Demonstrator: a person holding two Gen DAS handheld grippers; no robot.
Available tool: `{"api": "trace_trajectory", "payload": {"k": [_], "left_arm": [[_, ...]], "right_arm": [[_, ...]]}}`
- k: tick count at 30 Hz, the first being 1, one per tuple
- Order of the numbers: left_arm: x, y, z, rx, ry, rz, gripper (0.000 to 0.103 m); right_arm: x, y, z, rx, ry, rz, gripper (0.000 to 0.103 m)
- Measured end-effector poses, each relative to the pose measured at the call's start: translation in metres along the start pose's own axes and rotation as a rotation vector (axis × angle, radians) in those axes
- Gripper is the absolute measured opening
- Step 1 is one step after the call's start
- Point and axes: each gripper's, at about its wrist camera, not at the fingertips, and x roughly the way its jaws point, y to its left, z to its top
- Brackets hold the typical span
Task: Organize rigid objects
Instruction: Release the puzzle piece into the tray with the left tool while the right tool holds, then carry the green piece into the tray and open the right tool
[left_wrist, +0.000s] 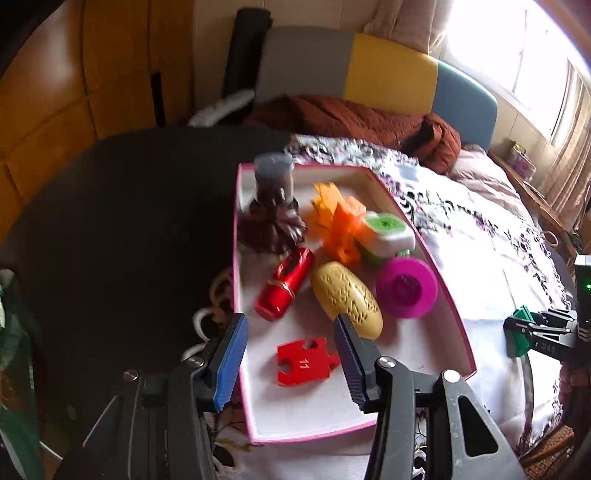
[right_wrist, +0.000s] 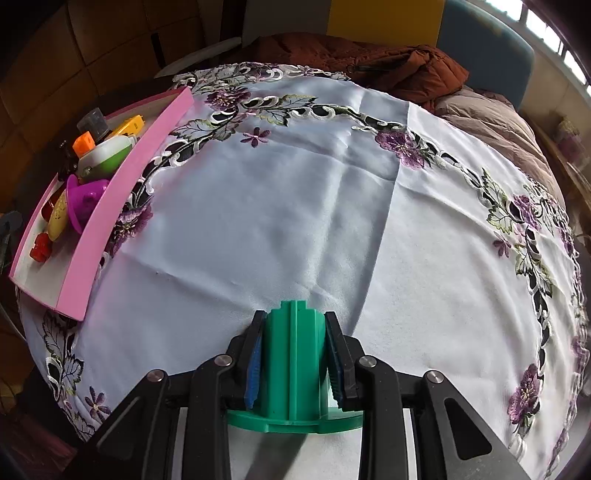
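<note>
A pink-walled box with a white floor holds several rigid items: a red puzzle piece, a red cylinder, a gold oval case, a magenta round piece, orange shapes, a white and green item and a dark jar. My left gripper hangs open over the box's near end with nothing between its fingers. My right gripper is shut on a green plastic piece over the tablecloth; that green piece also shows at the right edge of the left wrist view.
A white tablecloth with purple flower embroidery covers the round table. The pink box stands at its left edge. Behind the table lie a rust-brown quilted jacket and a grey, yellow and blue headboard. Wooden cabinets are to the left.
</note>
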Motion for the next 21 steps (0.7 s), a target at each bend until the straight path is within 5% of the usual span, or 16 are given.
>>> {"api": "trace_trajectory", "payload": {"k": [21], "left_arm": [[-0.017,-0.002,0.0,0.01,-0.026,0.032,0.048]], "right_arm": [[-0.016,-0.016,0.005,0.094,-0.072,0.045,0.03]]}}
